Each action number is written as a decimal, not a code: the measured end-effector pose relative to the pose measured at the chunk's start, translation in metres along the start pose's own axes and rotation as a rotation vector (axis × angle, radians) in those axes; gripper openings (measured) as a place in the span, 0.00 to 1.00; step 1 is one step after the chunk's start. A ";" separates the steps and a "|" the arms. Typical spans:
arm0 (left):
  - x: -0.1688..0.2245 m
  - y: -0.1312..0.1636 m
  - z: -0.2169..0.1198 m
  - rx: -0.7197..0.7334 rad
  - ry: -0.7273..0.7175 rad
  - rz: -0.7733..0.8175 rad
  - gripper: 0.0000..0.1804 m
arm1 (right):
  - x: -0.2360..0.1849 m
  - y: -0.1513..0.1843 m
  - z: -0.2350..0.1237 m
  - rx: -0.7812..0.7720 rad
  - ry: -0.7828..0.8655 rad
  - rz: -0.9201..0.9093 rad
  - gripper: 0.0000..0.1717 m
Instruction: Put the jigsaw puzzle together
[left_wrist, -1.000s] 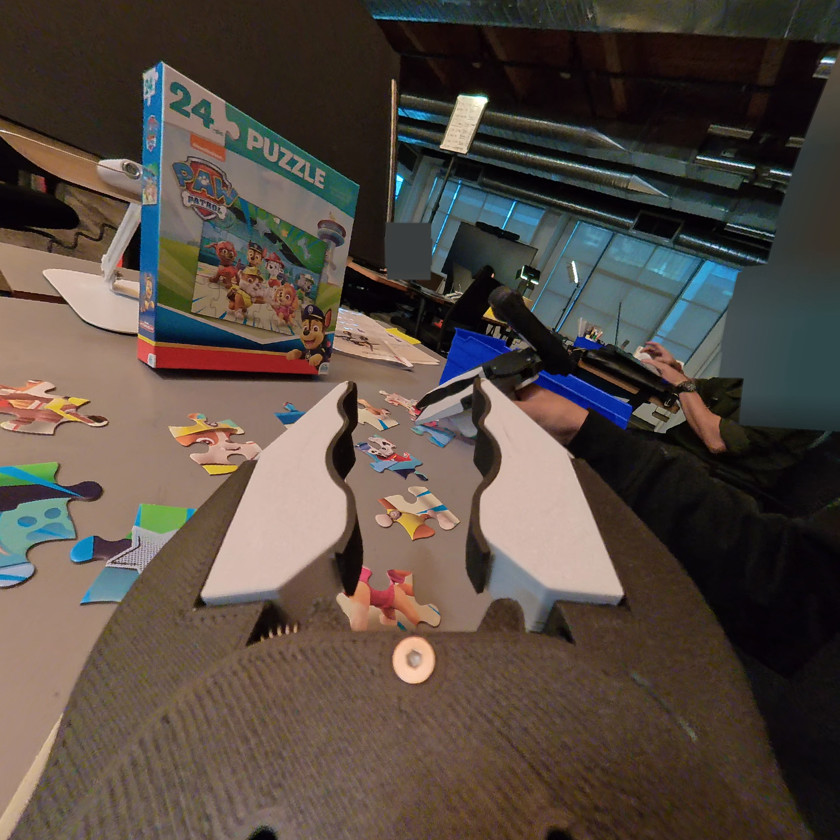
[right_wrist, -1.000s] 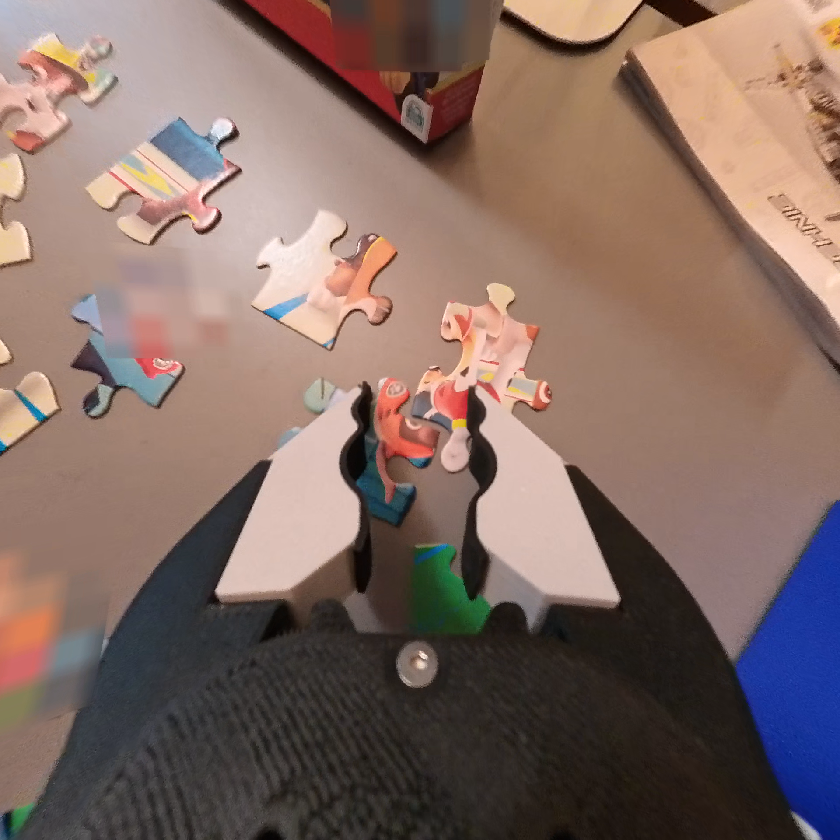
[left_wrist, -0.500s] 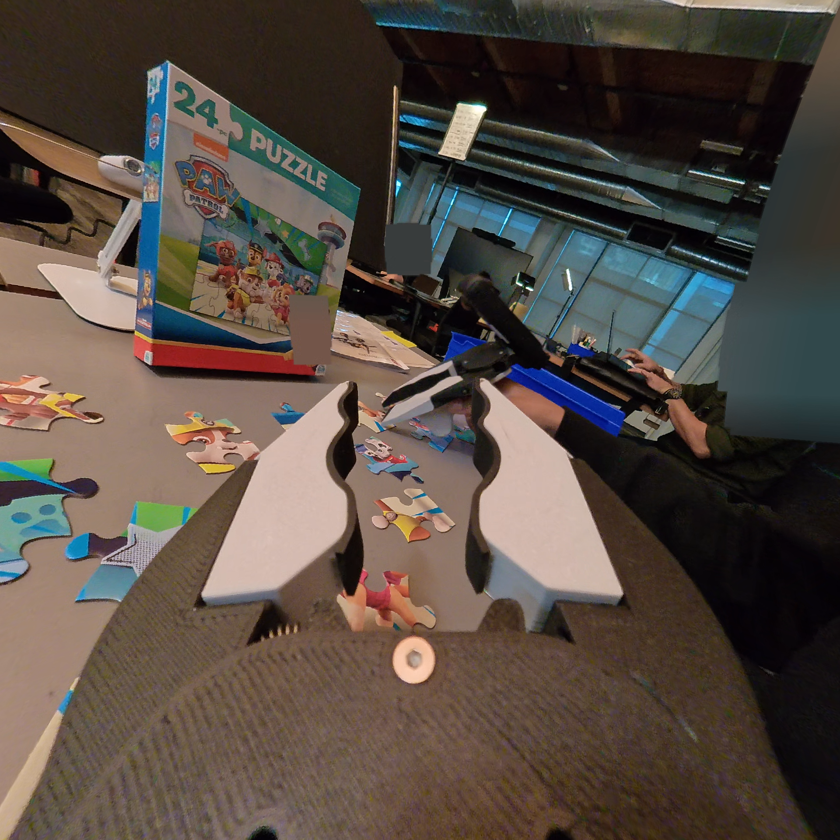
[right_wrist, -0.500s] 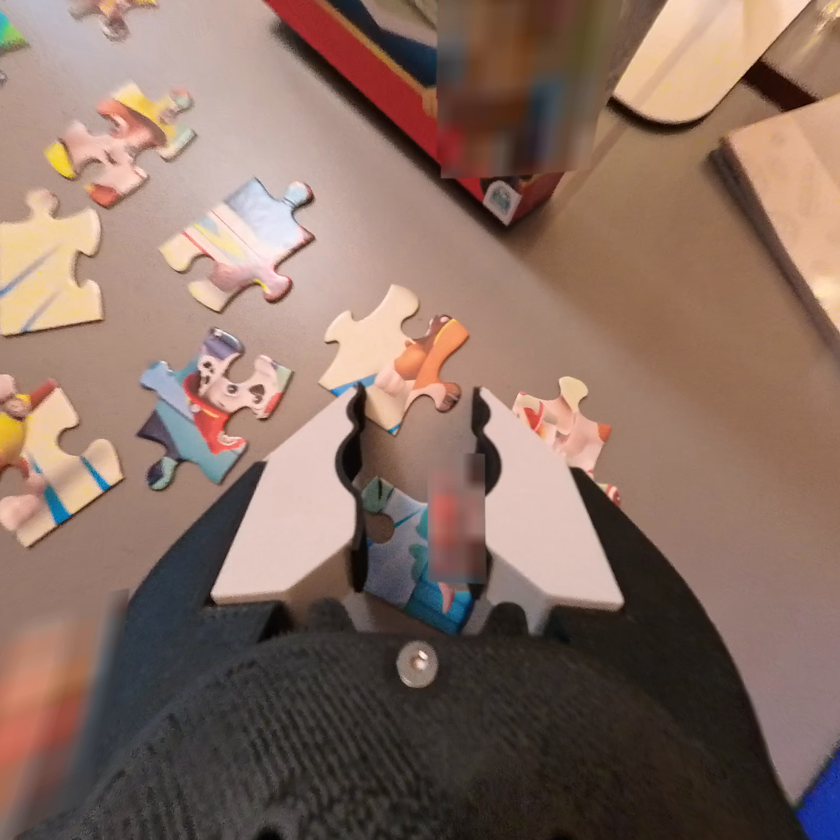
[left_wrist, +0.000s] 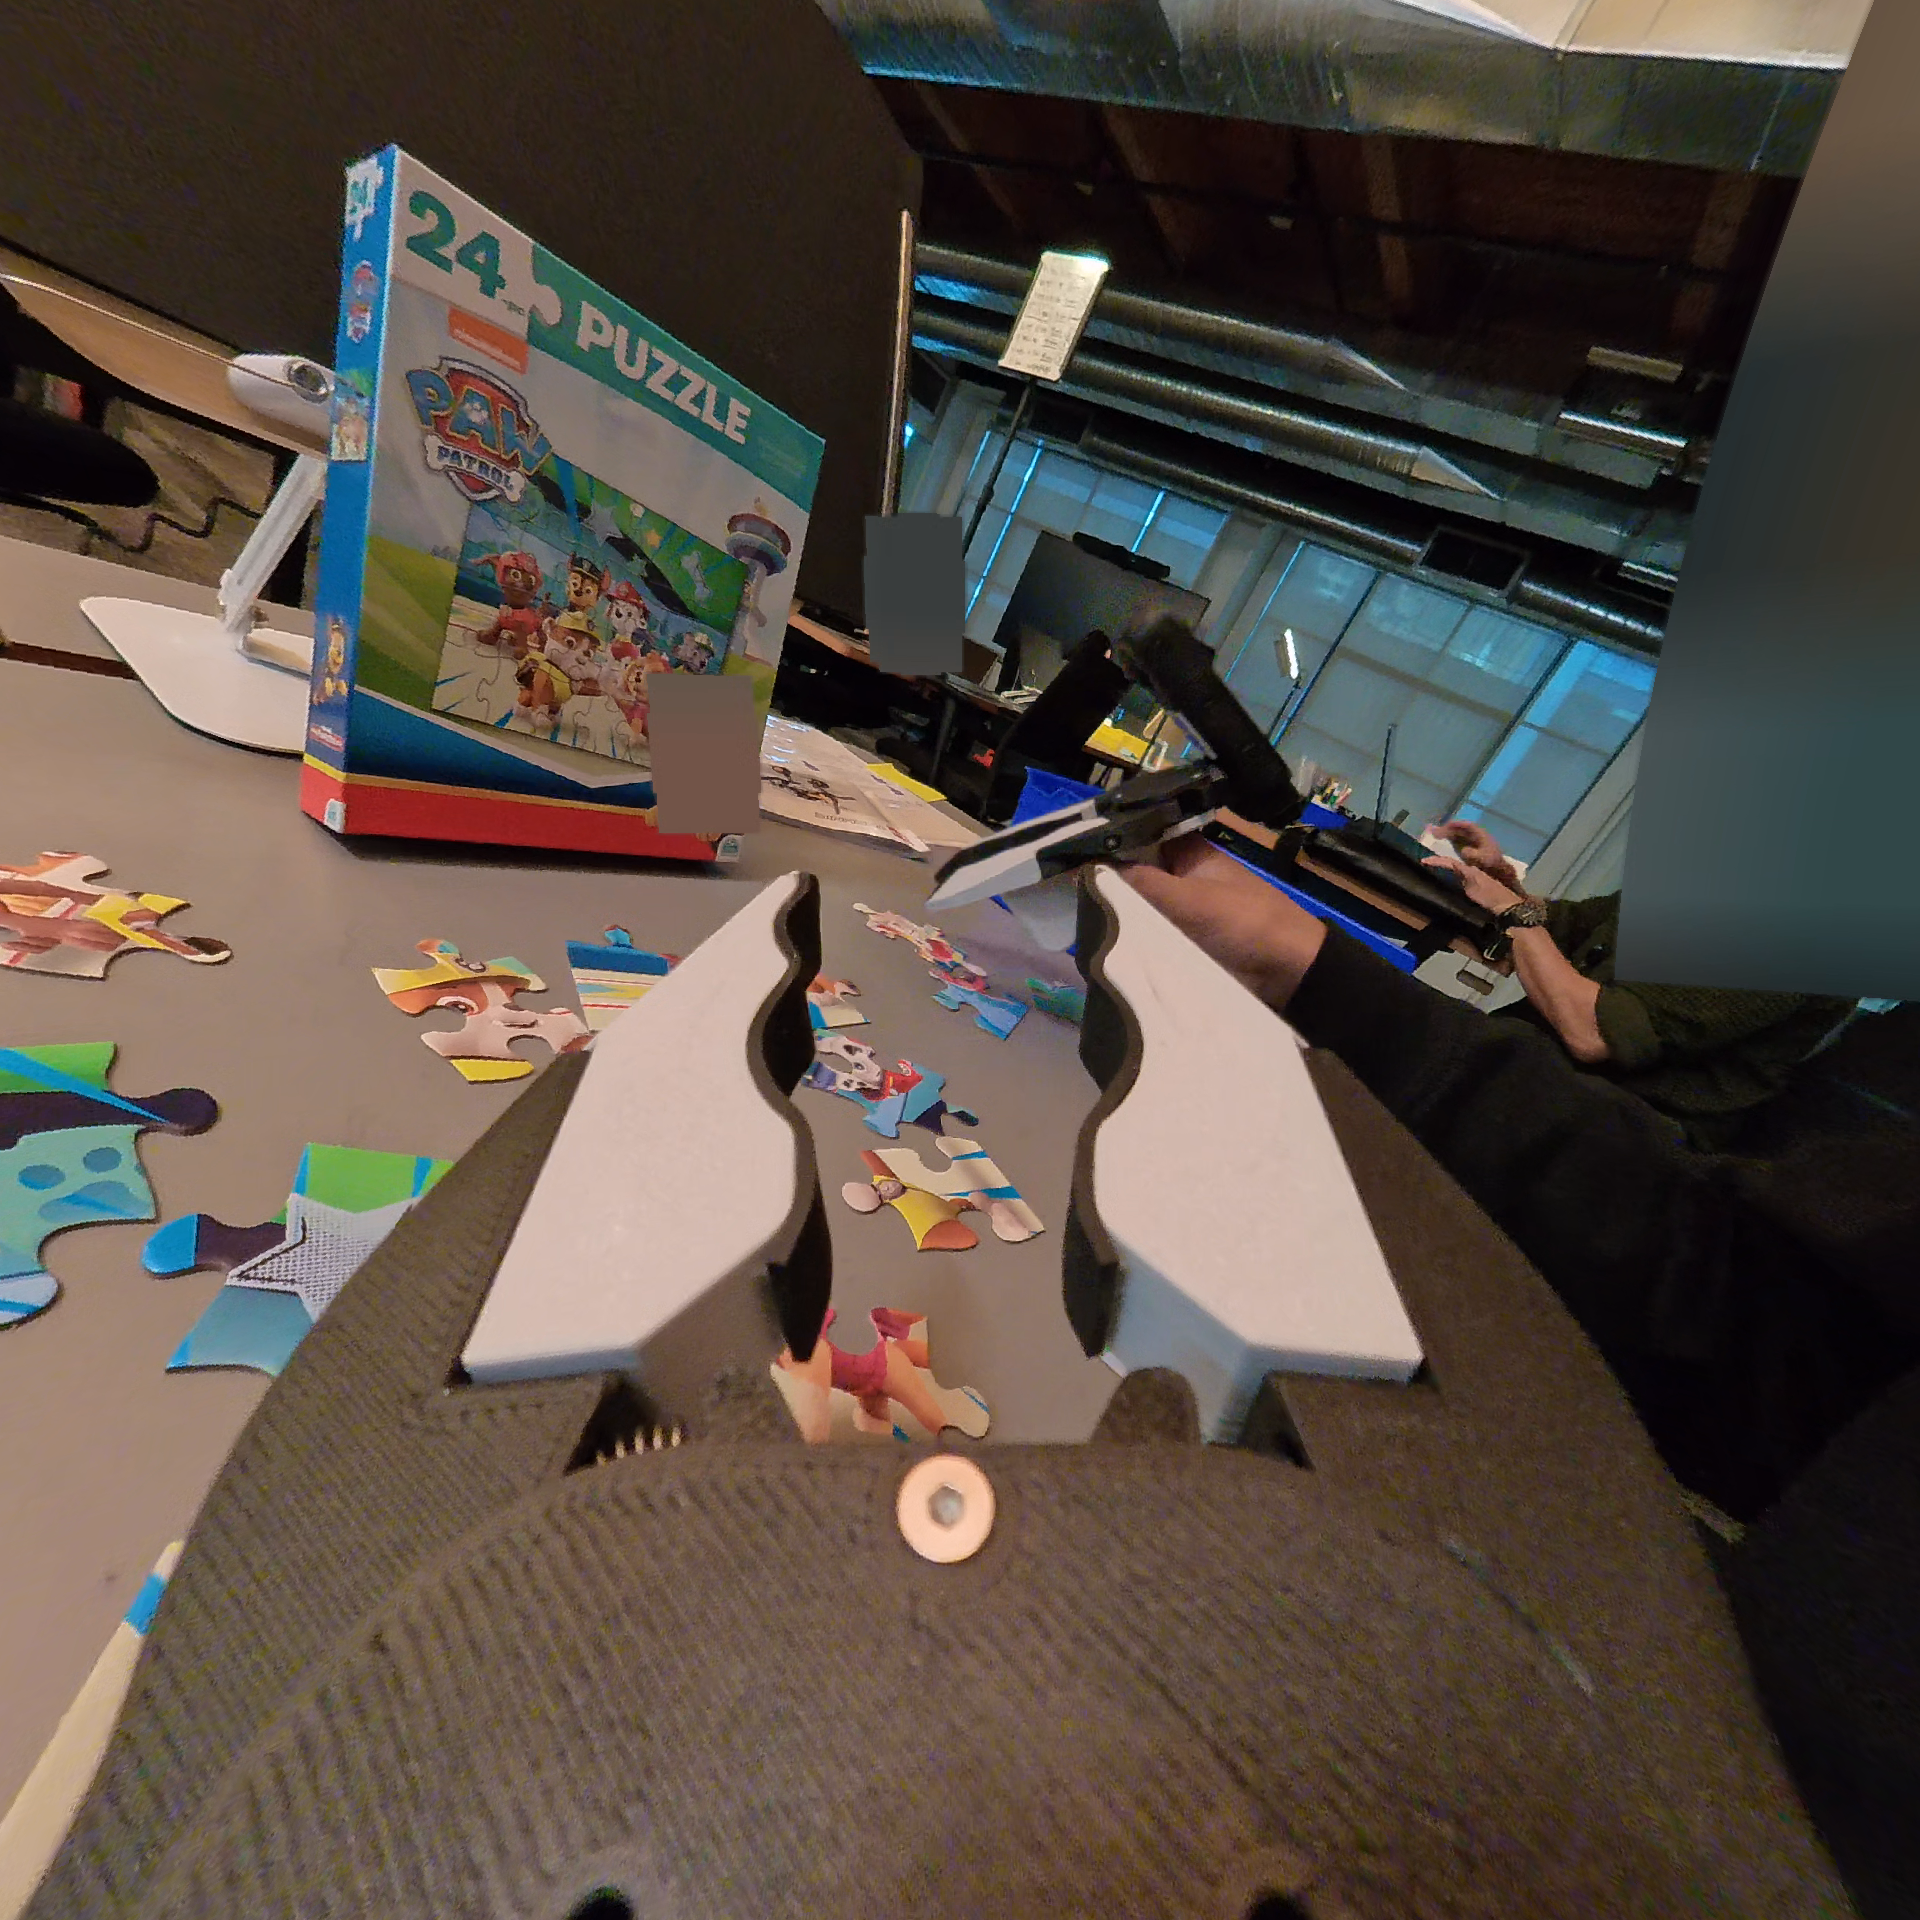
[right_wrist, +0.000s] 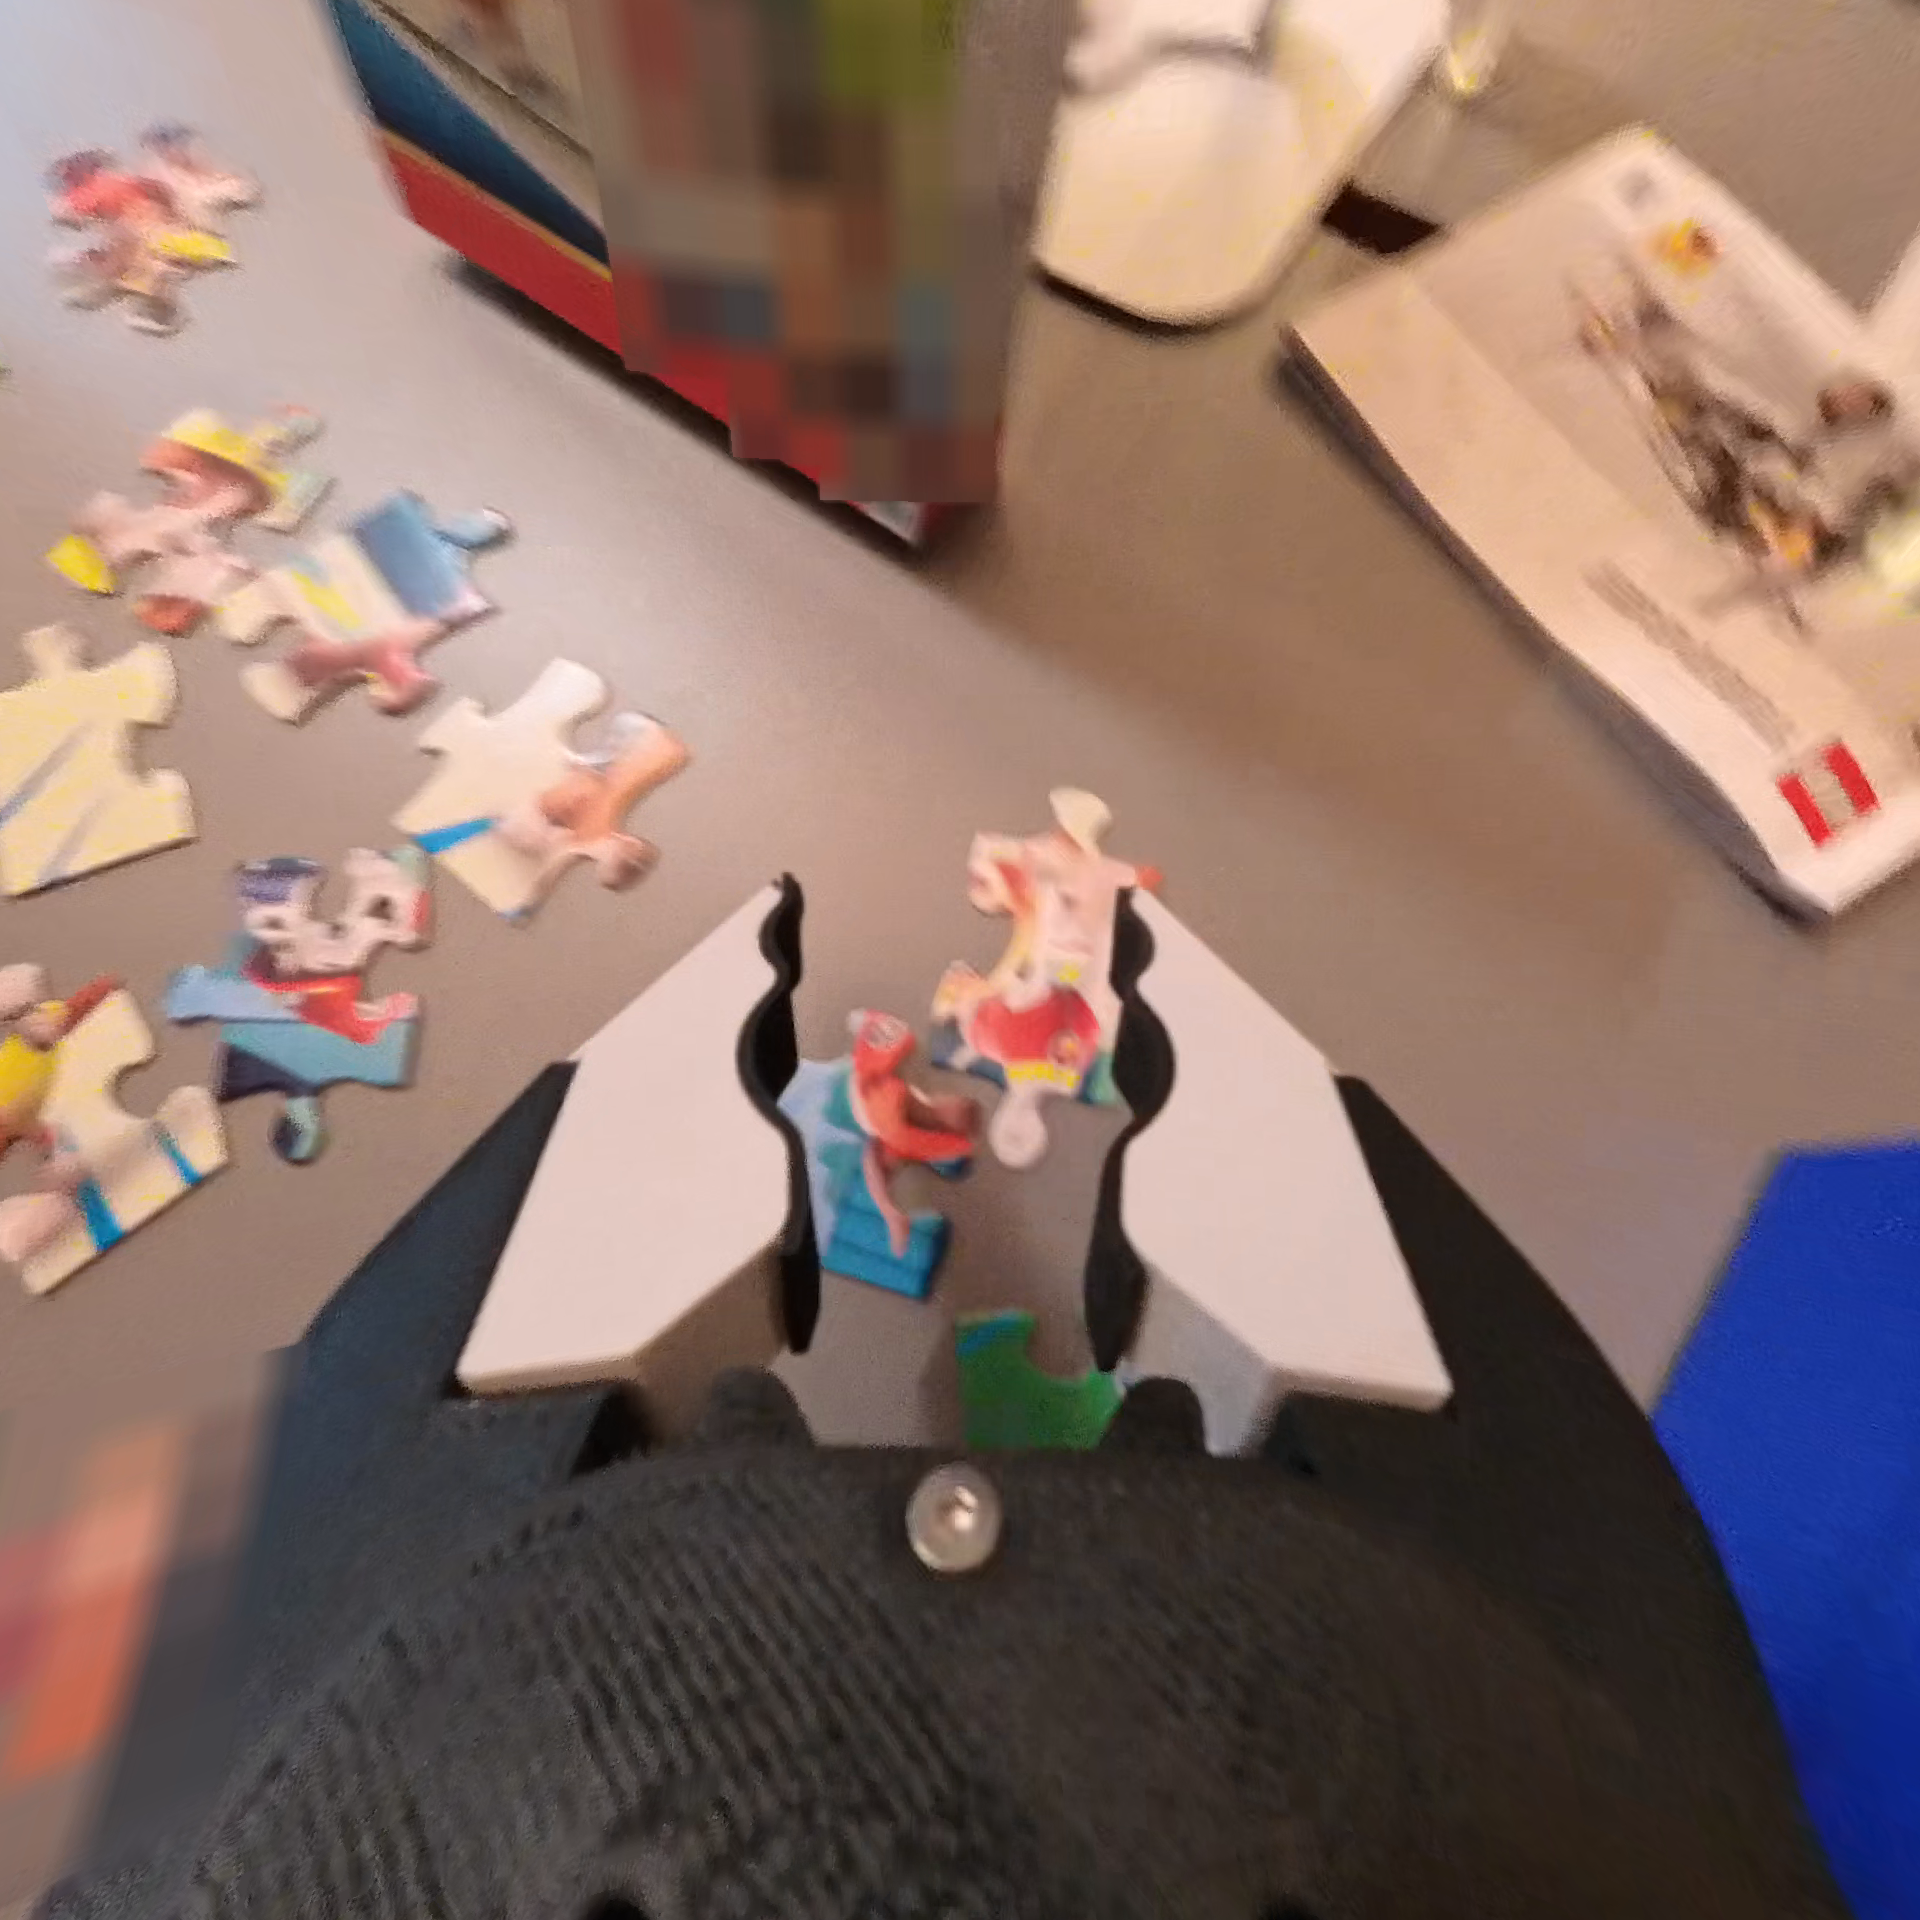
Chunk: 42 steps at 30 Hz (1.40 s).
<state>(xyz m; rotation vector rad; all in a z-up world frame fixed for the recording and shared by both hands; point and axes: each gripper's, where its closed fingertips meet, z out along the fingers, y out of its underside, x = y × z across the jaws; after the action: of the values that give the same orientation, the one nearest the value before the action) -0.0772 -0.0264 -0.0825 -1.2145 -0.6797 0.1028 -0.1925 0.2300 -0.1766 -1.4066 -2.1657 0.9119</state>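
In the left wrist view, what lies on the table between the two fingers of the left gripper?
Three loose puzzle pieces on the grey table, none touched by the left gripper: a pink piece nearest, a yellow-and-white piece, then a blue-and-red piece.

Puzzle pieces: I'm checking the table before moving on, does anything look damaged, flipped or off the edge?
Nothing stands out. The pieces lie flat, picture side up and loose on the table; the box stands upright.

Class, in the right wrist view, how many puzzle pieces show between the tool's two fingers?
3. A red-and-blue piece by the left finger, a pink-and-red piece beside the right finger, and a green piece nearest the right tool base. Others may lie hidden under it.
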 end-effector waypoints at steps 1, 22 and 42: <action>0.000 0.000 0.000 -0.001 0.003 -0.003 0.26 | 0.009 0.009 0.002 -0.034 0.021 0.037 0.36; -0.001 0.001 -0.001 -0.002 -0.006 0.006 0.26 | -0.050 0.017 -0.033 -0.047 -0.167 0.063 0.29; -0.001 0.001 -0.001 -0.005 -0.020 0.043 0.26 | -0.044 0.072 -0.043 -0.095 0.046 0.139 0.41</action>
<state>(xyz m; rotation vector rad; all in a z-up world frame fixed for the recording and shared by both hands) -0.0766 -0.0271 -0.0842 -1.2348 -0.6713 0.1490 -0.1001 0.2234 -0.1962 -1.6248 -2.1240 0.8249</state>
